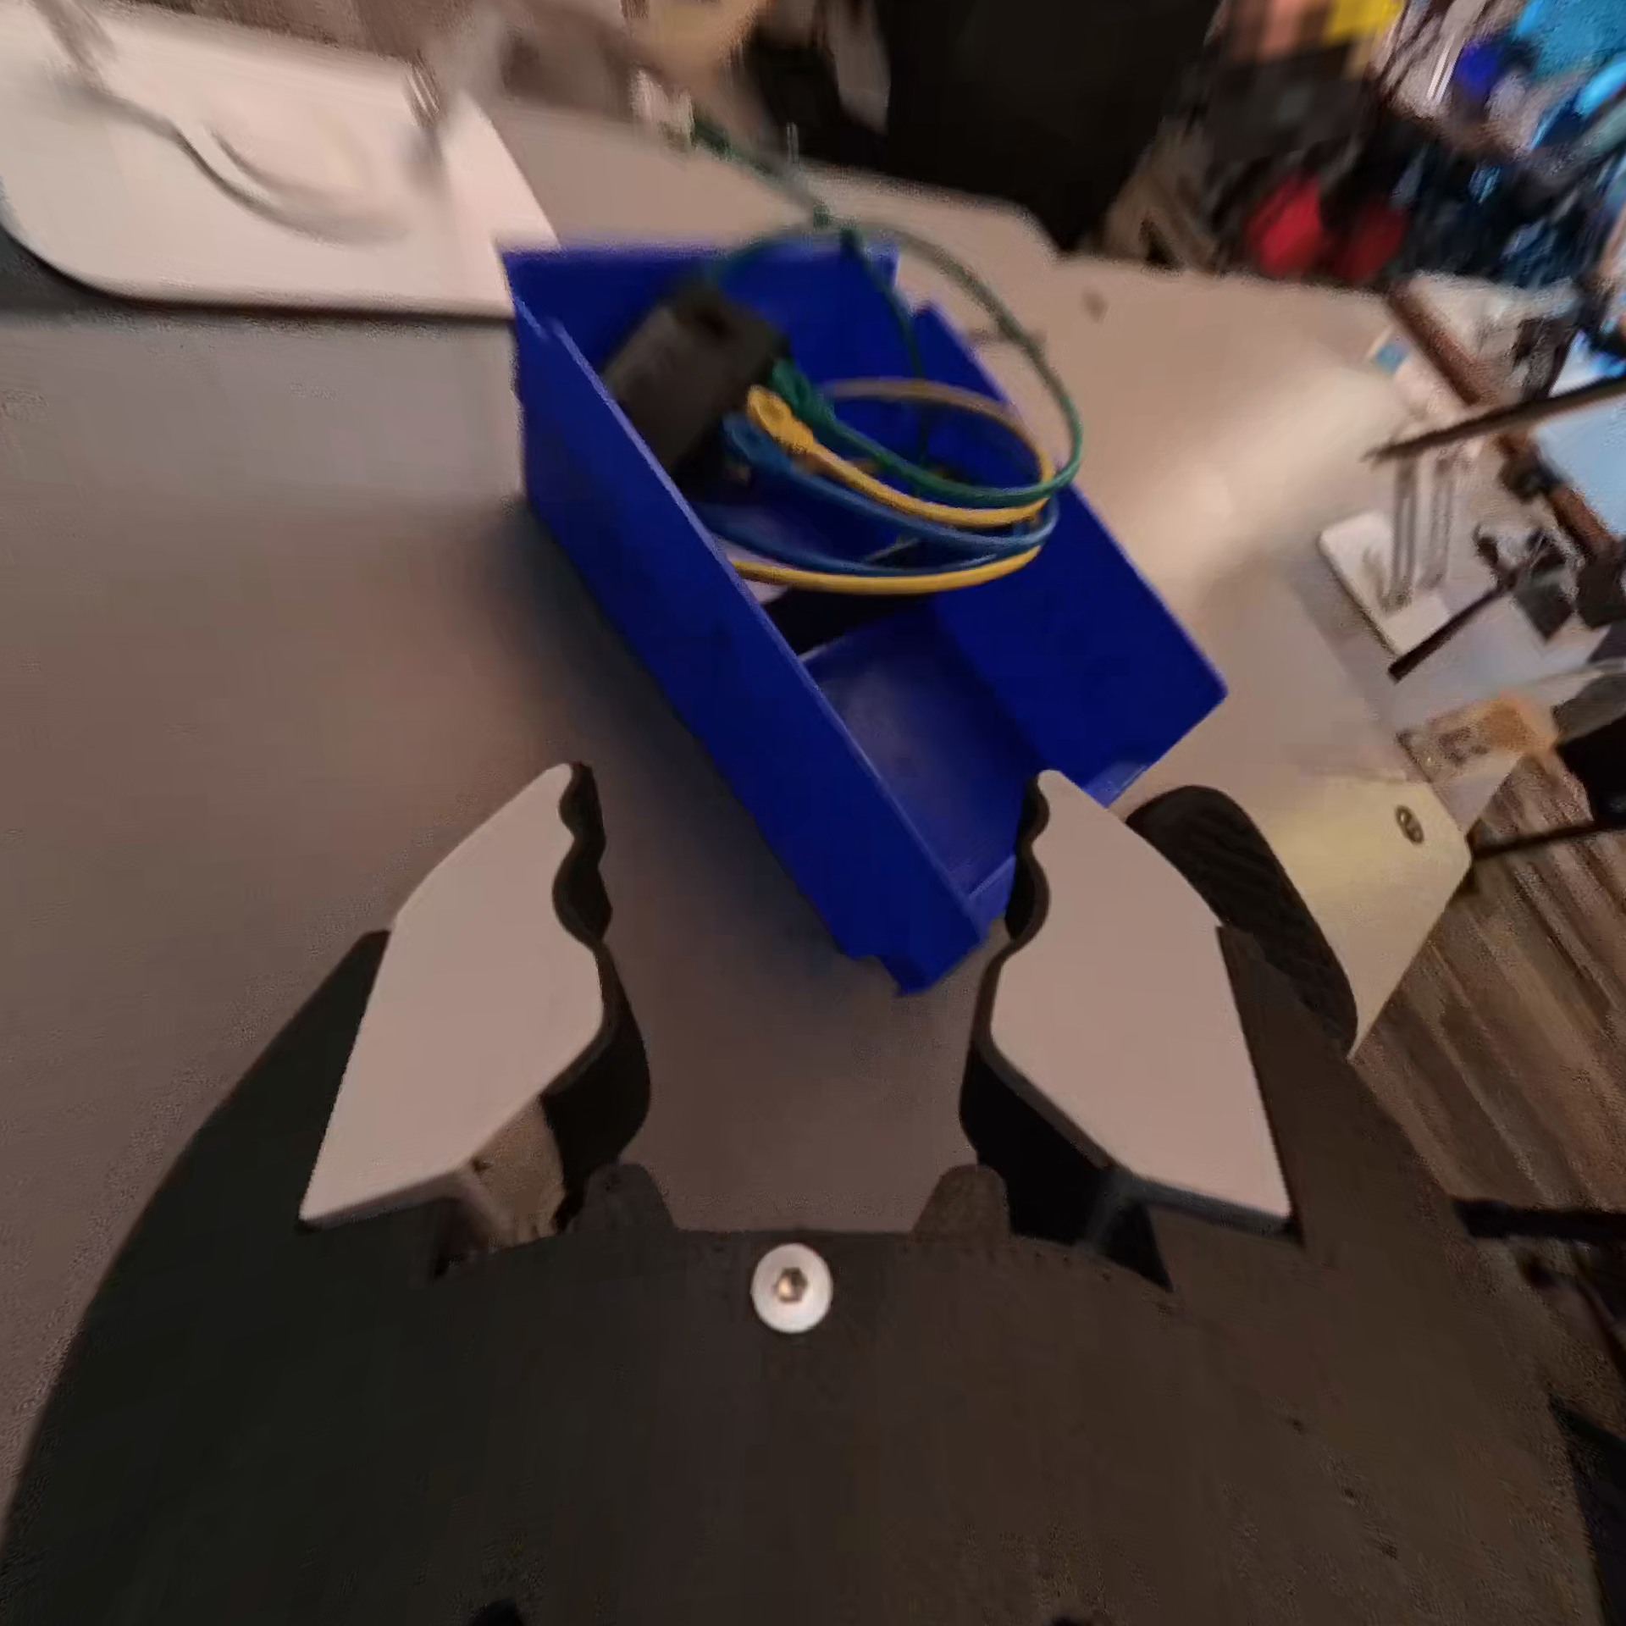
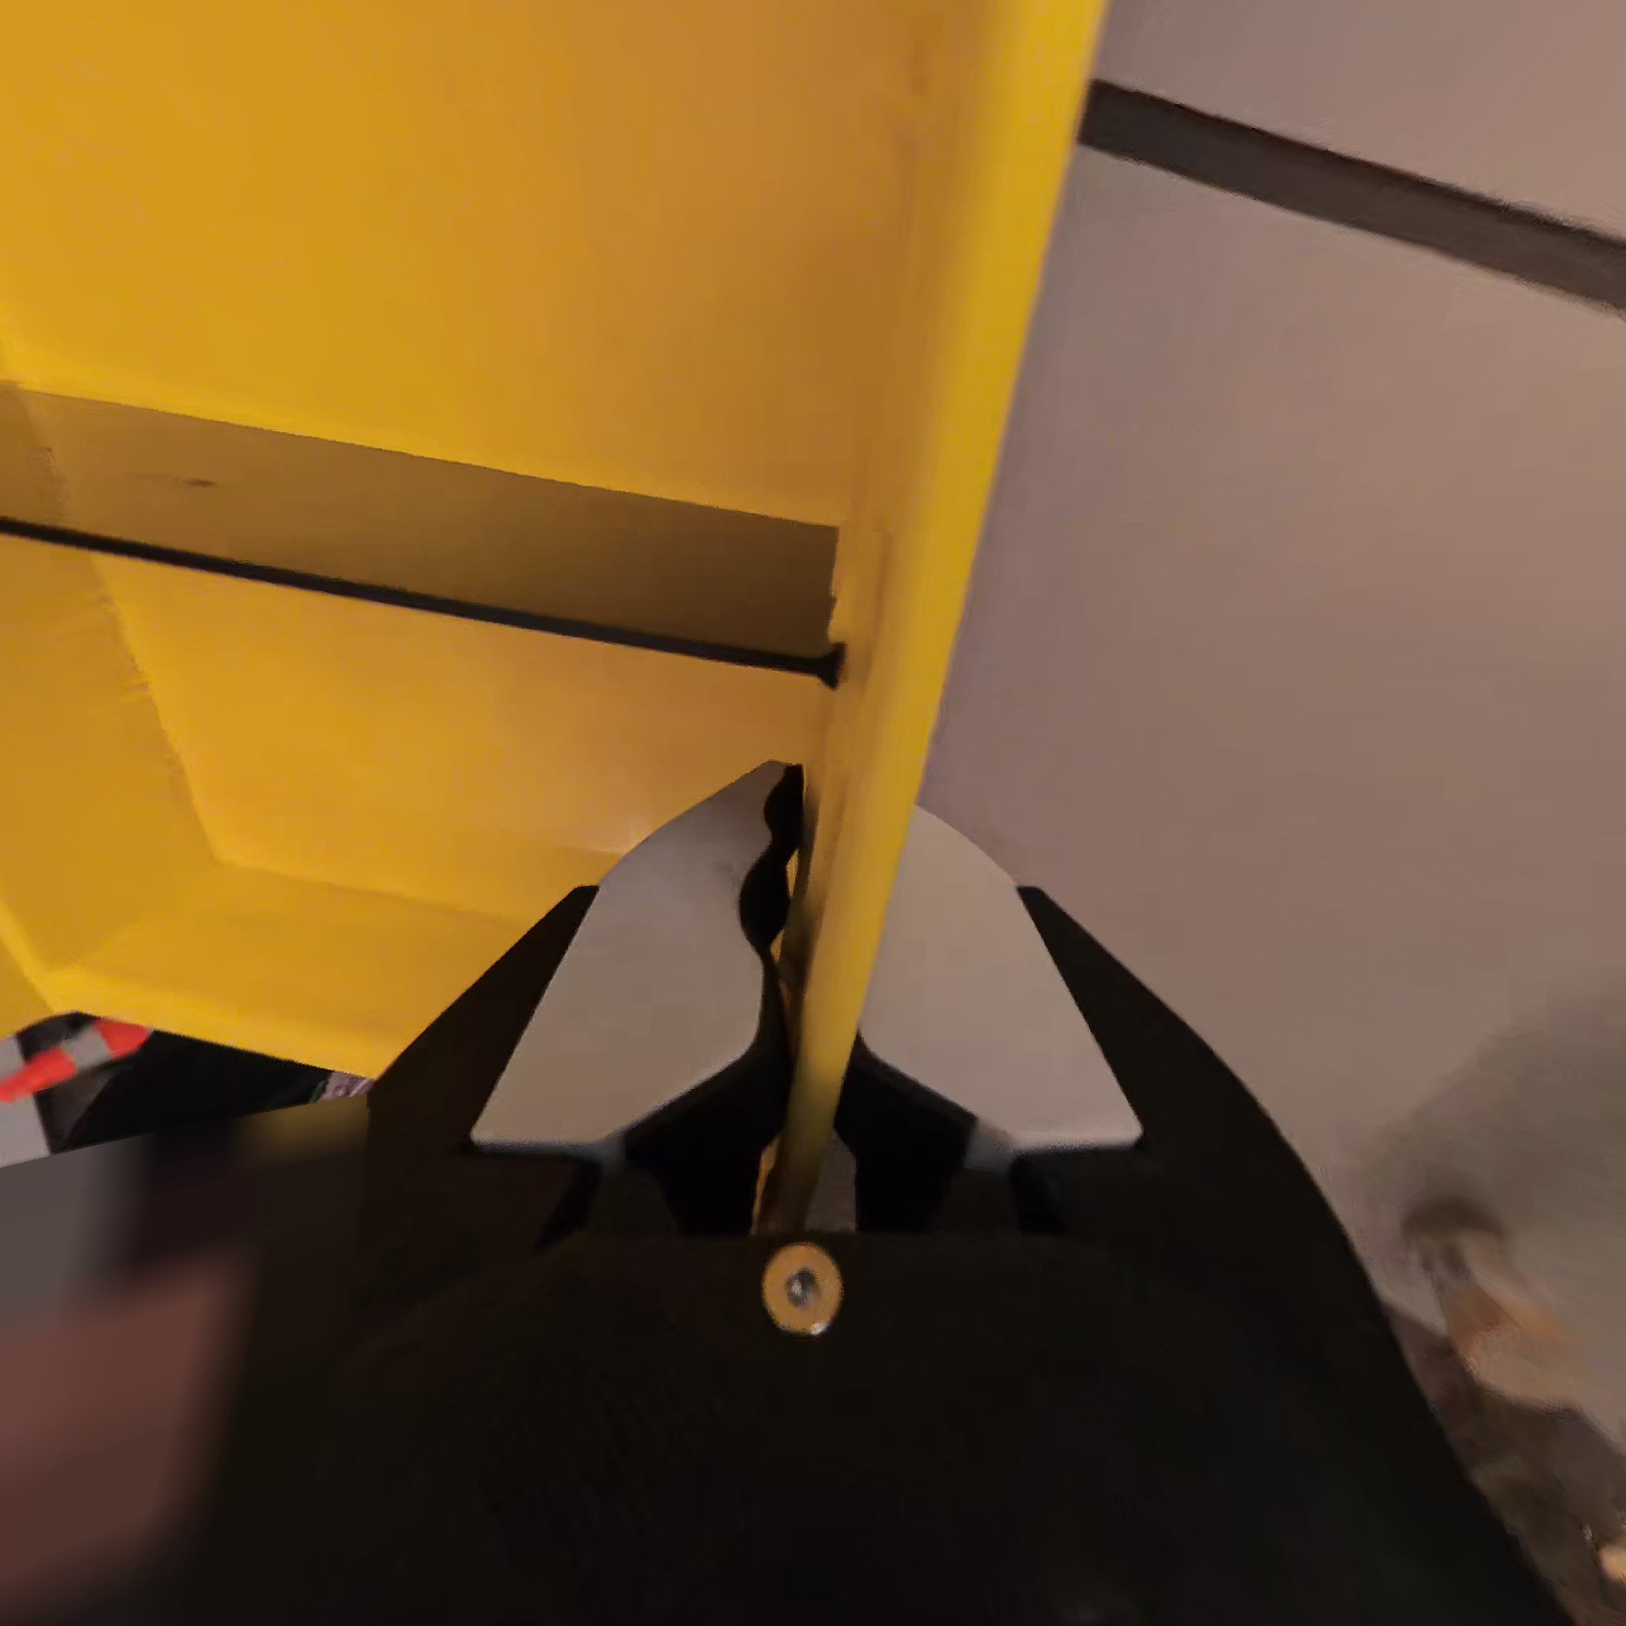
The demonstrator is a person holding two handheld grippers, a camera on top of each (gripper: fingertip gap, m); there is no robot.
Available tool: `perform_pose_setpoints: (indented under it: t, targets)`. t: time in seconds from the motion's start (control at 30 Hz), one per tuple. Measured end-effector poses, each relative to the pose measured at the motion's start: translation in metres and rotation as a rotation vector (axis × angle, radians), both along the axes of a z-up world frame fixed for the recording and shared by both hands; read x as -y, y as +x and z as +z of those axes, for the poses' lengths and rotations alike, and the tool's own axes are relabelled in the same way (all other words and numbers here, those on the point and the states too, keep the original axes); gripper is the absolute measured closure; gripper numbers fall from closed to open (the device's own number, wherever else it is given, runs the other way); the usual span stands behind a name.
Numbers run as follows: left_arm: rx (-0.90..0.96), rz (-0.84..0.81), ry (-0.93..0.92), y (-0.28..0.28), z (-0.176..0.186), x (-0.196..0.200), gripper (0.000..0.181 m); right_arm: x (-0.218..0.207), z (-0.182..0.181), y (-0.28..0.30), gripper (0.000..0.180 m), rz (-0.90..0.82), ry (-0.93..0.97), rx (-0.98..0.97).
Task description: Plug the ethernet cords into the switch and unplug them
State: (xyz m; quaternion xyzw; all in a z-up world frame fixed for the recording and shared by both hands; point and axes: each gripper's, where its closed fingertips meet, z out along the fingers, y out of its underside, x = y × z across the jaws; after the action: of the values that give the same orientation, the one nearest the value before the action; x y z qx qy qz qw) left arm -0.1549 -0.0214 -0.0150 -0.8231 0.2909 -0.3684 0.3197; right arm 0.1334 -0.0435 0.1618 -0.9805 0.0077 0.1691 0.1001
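Left gripper [image 1: 805, 845] sat wide apart, nothing between its fingers, above the grey table [image 1: 220, 660]. Just ahead, a blue bin [image 1: 704, 669] touched its right fingertip. Inside the bin's far part lay the black switch [image 1: 695, 369], tilted, with coiled ethernet cords [image 1: 924, 493] in yellow, blue and green beside it. Right gripper [image 2: 831, 845] was clamped narrow on the side wall of a yellow bin [image 2: 528, 264], grey surface to its right.

A workshop or lab: a grey table [image 1: 264, 616] carries a blue parts bin [image 1: 1100, 633] of coiled cables [image 1: 933, 501], with cluttered equipment stands [image 1: 1443, 563] (blurred) alongside.
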Motion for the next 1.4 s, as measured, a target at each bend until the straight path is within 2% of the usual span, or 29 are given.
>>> perform_pose_setpoints:
  t: [0.1,0.2,0.3,0.43,0.5,0.57,0.7,0.87,1.1,1.23,1.4]
  targets:
    - [-0.192,-0.072,-0.094,0.043,-0.044,-0.017,0.092,0.049,-0.044,0.087,0.175,-0.160,-0.053,0.032]
    - [-0.423,-0.108,-0.100,0.054,-0.073,-0.030,0.093,0.095,-0.109,0.155,0.176,-0.312,-0.120,0.050]
    - [-0.518,-0.161,-0.181,0.055,-0.076,-0.033,0.120,0.128,-0.177,0.188,0.176,-0.384,-0.186,0.019]
    - [-0.640,-0.249,-0.303,0.041,-0.076,-0.035,0.168,0.141,-0.246,0.189,0.175,-0.389,-0.217,-0.043]
    - [-0.769,-0.235,-0.232,0.018,-0.077,-0.054,0.172,0.138,-0.266,0.181,0.175,-0.360,-0.215,-0.046]
    - [-0.822,-0.183,-0.215,-0.009,-0.076,-0.075,0.176,0.134,-0.278,0.172,0.175,-0.318,-0.208,-0.027]
    - [-0.633,-0.029,-0.329,-0.065,-0.075,-0.115,0.176,0.128,-0.292,0.152,0.175,-0.226,-0.199,0.013]
    - [-0.590,0.139,-0.318,-0.169,-0.073,-0.143,0.176,0.131,-0.305,0.151,0.174,-0.201,-0.196,0.113]
    - [-0.588,0.221,-0.294,-0.280,-0.072,-0.143,0.176,0.133,-0.308,0.148,0.174,-0.241,-0.193,0.149]
    - [-0.619,0.232,-0.241,-0.317,-0.072,-0.153,0.176,0.130,-0.307,0.147,0.175,-0.255,-0.194,0.146]
    - [-0.591,0.268,-0.260,-0.329,-0.071,-0.163,0.178,0.125,-0.307,0.147,0.175,-0.265,-0.199,0.142]
